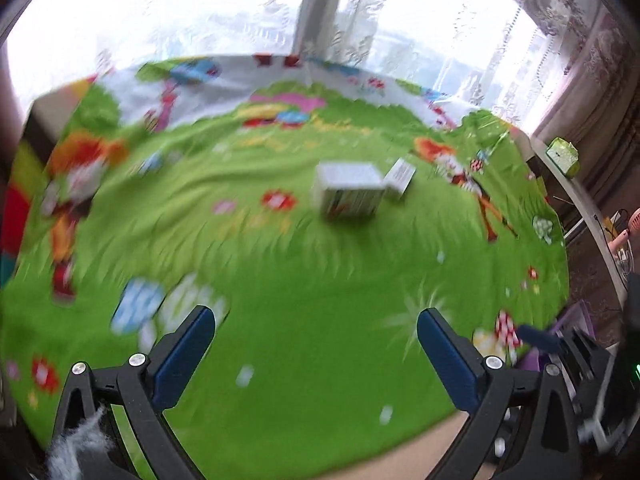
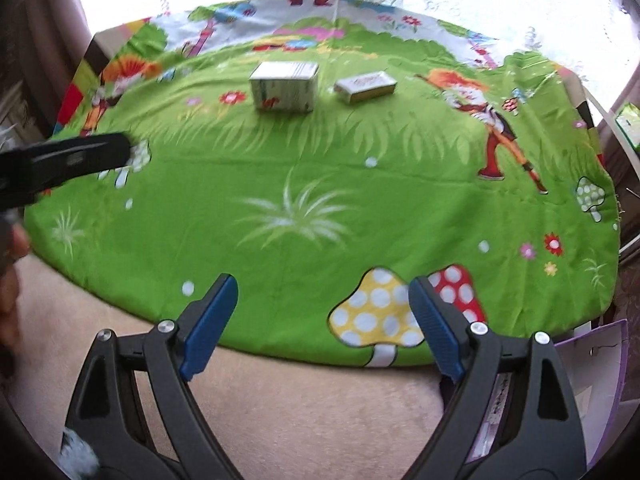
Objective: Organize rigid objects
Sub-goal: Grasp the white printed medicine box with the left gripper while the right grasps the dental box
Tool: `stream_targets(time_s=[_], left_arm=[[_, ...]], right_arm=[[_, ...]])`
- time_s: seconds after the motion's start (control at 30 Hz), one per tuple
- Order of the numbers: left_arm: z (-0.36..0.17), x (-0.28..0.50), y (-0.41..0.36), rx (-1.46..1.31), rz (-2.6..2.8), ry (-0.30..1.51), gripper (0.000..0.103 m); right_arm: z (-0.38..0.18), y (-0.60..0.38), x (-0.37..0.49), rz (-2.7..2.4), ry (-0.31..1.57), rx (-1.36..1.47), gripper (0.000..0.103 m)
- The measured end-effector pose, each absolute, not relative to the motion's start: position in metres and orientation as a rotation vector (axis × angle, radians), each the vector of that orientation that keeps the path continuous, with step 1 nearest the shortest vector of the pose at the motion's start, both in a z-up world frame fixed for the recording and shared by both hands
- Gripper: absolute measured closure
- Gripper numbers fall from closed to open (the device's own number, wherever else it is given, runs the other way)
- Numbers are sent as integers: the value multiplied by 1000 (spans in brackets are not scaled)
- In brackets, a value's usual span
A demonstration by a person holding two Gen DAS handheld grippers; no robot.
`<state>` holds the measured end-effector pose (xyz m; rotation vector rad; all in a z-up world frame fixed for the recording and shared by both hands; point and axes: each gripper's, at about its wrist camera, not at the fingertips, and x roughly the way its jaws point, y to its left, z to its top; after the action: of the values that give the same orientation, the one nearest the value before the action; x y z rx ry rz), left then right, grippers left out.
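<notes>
Both grippers – left [image 1: 316, 320], right [image 2: 323, 286] – jaws apart, empty; boxes [image 2: 285, 86] far ahead, well apart.

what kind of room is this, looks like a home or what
Most likely a room in a home, perhaps a bedroom or living room. A cartoon-print green cloth covers the surface, lace curtains hang at a bright window behind it, and pale carpet lies below.

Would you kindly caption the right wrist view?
Open hand-held gripper above green cartoon cloth; two boxes beyond.
</notes>
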<state>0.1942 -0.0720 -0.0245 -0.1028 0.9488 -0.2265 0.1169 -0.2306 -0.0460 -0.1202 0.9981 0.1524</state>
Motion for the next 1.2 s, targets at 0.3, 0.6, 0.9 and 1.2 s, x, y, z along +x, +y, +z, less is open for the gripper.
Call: stream_targets(time_s=[0.3, 0.6, 0.9, 1.2], left_arm=[[-33, 278, -121, -123, -212, 937, 0], [-64, 327, -130, -93, -68, 1021, 0], [-81, 330, -123, -113, -142, 1048, 30], [-69, 293, -80, -182, -128, 1028, 30]], right_arm=[[-41, -259, 159, 65, 970, -51, 14], [-46, -293, 189, 5, 966, 9, 14], [-39, -306, 231, -42, 941, 68, 14], [-49, -280, 298, -23, 970, 135, 14]])
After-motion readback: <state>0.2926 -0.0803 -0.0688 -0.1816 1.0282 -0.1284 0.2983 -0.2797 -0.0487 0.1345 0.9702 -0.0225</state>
